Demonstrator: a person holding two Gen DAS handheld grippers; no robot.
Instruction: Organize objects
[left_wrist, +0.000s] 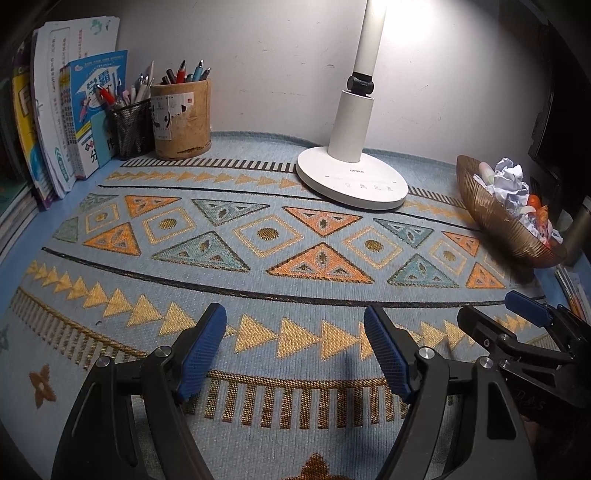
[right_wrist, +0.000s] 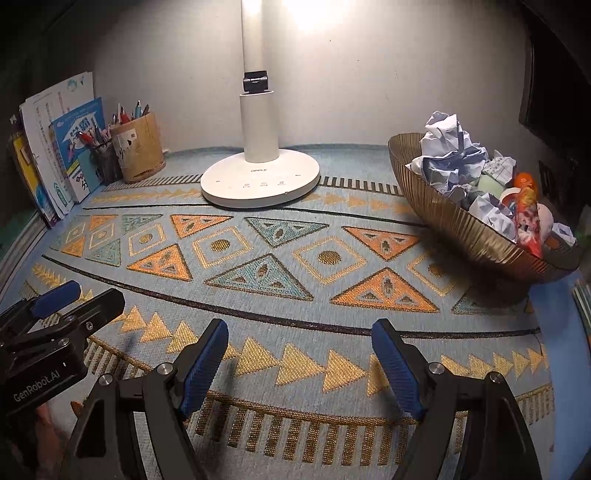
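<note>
A bronze ribbed bowl (right_wrist: 476, 236) at the right holds crumpled paper (right_wrist: 448, 147), an orange packet (right_wrist: 528, 218) and other scraps; it also shows in the left wrist view (left_wrist: 495, 221). A cork pen pot (left_wrist: 183, 118) and a black mesh pen cup (left_wrist: 131, 127) full of pens stand at the back left. My left gripper (left_wrist: 295, 314) is open and empty above the patterned mat. My right gripper (right_wrist: 299, 328) is open and empty too. Each gripper shows at the edge of the other's view, the right one (left_wrist: 517, 317) and the left one (right_wrist: 74, 295).
A white desk lamp (left_wrist: 351, 177) stands at the back middle, lit. Books and papers (left_wrist: 62, 110) lean at the far left. The blue patterned mat (right_wrist: 258, 266) covers the desk. A wall runs behind. A dark cylinder (left_wrist: 576, 229) stands right of the bowl.
</note>
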